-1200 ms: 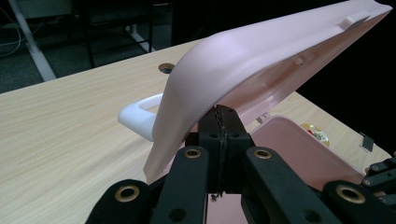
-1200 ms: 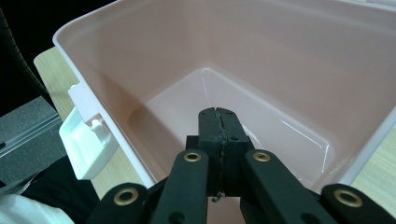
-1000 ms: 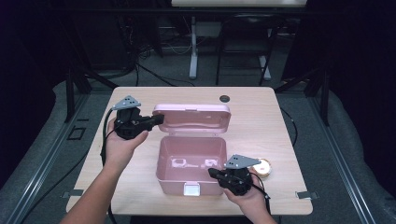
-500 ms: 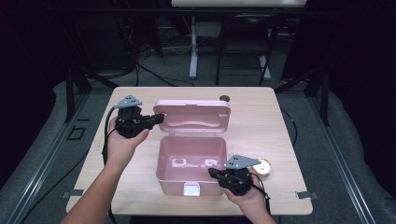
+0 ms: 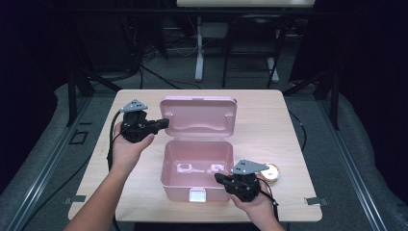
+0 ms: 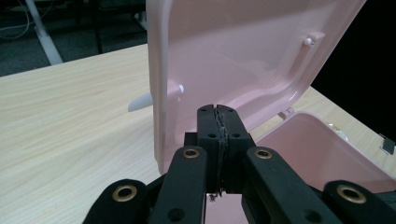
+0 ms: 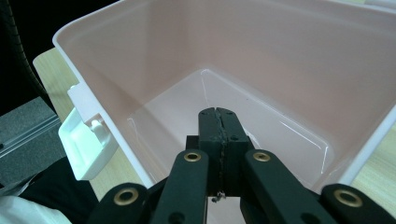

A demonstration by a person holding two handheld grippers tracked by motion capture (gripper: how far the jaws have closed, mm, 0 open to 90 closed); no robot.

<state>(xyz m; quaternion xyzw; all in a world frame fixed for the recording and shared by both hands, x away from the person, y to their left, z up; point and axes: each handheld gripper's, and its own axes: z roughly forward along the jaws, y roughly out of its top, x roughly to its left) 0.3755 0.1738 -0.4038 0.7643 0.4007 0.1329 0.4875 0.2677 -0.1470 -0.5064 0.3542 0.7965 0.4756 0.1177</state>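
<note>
Lid (image 5: 199, 117) now up past vertical vs a sec ago, box (image 5: 196, 166) mid-table. Your L gripper (image 5: 163, 123) pushes lid edge, jaws together; R gripper (image 5: 220, 179) jaws together at box rim. Opening nearly done.

A: What's under my tongs?

B: A light wood table (image 5: 288, 125), w/ black tape bits at its front corners.

A: And what sits right on it?

B: A pink box (image 5: 195, 166) in the middle, lid (image 5: 199, 115) up at the back. Just right of the box, a small round thing (image 5: 271, 172), orange and white. Can't tell what it is.
</note>
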